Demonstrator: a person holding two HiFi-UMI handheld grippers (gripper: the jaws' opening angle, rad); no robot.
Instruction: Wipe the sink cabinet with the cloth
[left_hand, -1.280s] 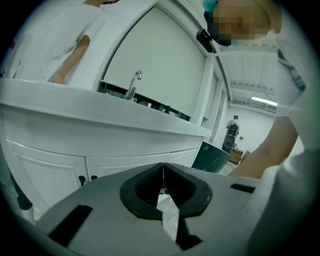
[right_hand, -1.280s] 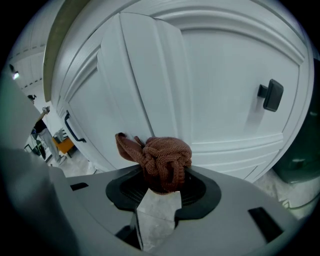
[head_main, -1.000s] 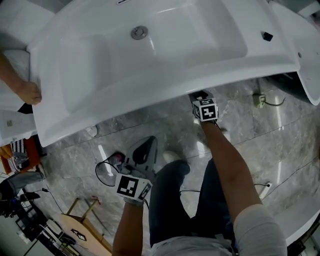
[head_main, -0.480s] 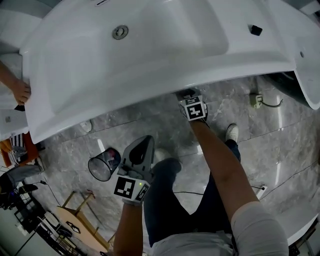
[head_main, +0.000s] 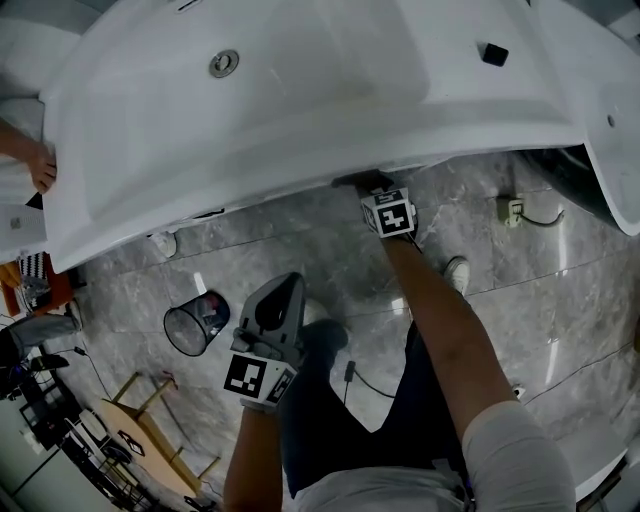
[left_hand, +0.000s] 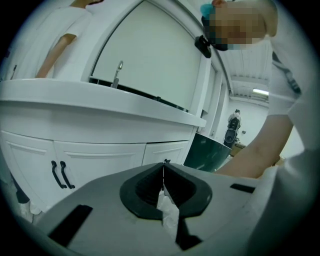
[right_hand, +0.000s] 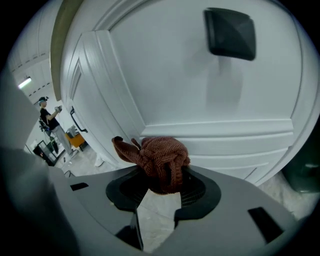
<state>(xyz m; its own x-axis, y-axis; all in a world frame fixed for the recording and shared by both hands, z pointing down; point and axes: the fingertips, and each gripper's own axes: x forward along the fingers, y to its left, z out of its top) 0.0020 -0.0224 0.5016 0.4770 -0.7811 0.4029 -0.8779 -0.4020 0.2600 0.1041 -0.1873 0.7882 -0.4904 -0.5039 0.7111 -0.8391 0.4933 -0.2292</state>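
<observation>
Right gripper (right_hand: 162, 176): fingers clamped on the brown cloth (right_hand: 159, 159), which sits as a tight wad sticking out past the finger ends. The cloth is up close to the white cabinet door (right_hand: 200, 95), at the raised moulding of the panel; whether it actually touches cannot be told. Left gripper (left_hand: 163, 176): fingers together, nothing between them that I can make out, held low and well clear of the cabinet, idle. Risk 1: the wad is small, so each pass covers only a narrow strip; missed patches are likely unless strokes overlap. Risk 2: dragging across the moulding ridges could tug the cloth loose, since only its lower part is pinched. Risk 3: pressing too hard would bring the hard finger ends onto the paint beside the cloth and could scuff it. Risk 4: the black knob (right_hand: 231, 34) above on the same door could snag the loose cloth tail on an upward stroke. In the head view the overhanging sink (head_main: 300, 110) covers the cabinet front entirely, so the contact is out of the person's sight from above. Surroundings: a mesh bin (head_main: 195, 322) on the grey floor (head_main: 530, 300) near the left gripper, a loose cable (head_main: 362, 384) by the legs (trip hazard), another person's hand (head_main: 40, 168) at the far sink edge, black door handles (left_hand: 59, 174) on the neighbouring doors
</observation>
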